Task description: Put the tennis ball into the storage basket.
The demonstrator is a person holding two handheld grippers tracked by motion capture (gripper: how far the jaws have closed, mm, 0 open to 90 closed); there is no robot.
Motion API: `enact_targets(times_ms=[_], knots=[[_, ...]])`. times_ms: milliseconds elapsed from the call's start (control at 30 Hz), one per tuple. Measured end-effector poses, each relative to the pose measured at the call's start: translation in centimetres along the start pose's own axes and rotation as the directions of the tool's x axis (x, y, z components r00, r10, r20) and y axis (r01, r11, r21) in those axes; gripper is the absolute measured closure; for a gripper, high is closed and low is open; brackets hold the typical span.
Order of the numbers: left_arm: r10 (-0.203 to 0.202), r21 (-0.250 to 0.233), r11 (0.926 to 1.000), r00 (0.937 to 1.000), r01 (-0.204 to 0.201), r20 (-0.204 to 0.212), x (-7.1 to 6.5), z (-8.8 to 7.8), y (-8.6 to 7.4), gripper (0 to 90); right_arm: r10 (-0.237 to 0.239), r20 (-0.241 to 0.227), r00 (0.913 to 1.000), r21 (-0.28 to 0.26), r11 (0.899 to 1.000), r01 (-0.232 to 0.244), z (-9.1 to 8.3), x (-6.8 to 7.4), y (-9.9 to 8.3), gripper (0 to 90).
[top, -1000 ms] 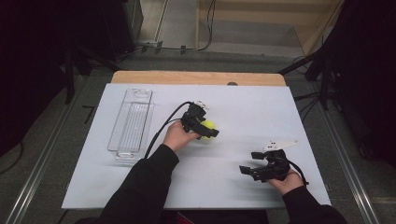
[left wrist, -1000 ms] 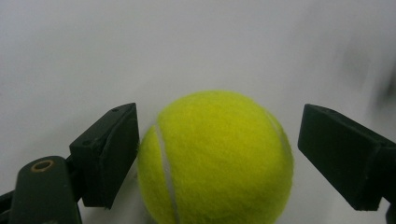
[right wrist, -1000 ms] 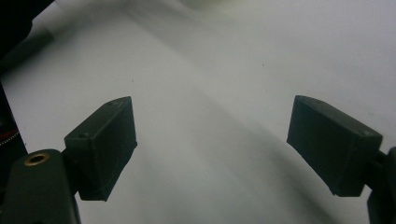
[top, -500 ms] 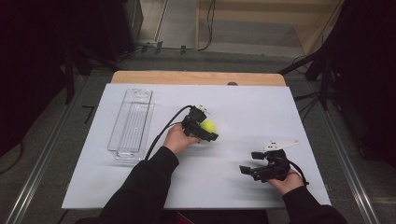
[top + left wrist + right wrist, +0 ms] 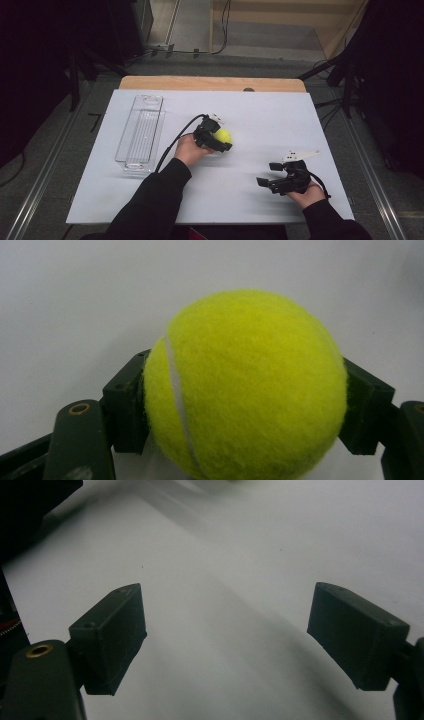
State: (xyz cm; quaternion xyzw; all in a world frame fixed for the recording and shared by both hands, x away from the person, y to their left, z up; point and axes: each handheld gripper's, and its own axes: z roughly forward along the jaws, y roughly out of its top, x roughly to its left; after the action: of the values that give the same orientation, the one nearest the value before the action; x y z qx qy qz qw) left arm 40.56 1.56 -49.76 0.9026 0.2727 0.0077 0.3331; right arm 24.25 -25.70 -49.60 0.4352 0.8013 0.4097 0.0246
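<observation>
From the high view, the left gripper (image 5: pixel 216 137) holds a yellow tennis ball (image 5: pixel 223 135) near the middle of the white table (image 5: pixel 300 120), right of a clear plastic tray (image 5: pixel 140 132) lying at the left. The right gripper (image 5: pixel 280 177) rests near the right front edge, its jaws spread and holding nothing.

In the left gripper view, both jaws press the tennis ball (image 5: pixel 245 390) at its widest part. It looks light, felted and slightly springy, so a grip across the middle should hold without slipping.

In the right gripper view, the jaws stand wide apart over bare table (image 5: pixel 240 580).
</observation>
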Motion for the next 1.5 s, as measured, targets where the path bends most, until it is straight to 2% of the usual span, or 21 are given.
enact_targets(times_ms=[300,500,633,900,1367,1500], knots=[[-0.011,0.008,0.9999,0.9999,0.011,0.004,0.1,-0.1,0.0,25.6,0.0,-0.001,1.0,0.001,1.0,0.0,0.0,0.0,0.0,13.7],[-0.02,0.002,0.9998,0.9996,0.02,0.022,0.0,-0.4,0.2,25.6,0.001,-0.002,1.0,0.001,1.0,-0.001,0.0,0.0,0.0,13.7],[-0.015,0.002,0.9999,0.9997,0.015,0.021,-0.1,-0.7,0.3,25.6,-0.002,-0.001,1.0,0.0,1.0,0.002,0.0,0.0,0.0,13.7],[-0.015,-0.007,0.9999,0.9997,0.016,0.018,-0.5,-2.2,1.0,25.6,-0.002,-0.001,1.0,0.001,1.0,0.002,0.0,0.0,0.0,13.7],[-0.019,-0.02,0.9996,0.999,0.02,0.041,-1.5,-5.0,2.0,25.6,-0.003,-0.002,1.0,0.0,1.0,0.003,0.0,0.0,0.0,13.7],[-0.024,-0.011,0.9997,0.9988,0.024,0.042,-1.8,-5.7,2.3,25.6,-0.004,-0.002,1.0,-0.001,1.0,0.004,-0.1,-0.1,-0.1,13.7]])
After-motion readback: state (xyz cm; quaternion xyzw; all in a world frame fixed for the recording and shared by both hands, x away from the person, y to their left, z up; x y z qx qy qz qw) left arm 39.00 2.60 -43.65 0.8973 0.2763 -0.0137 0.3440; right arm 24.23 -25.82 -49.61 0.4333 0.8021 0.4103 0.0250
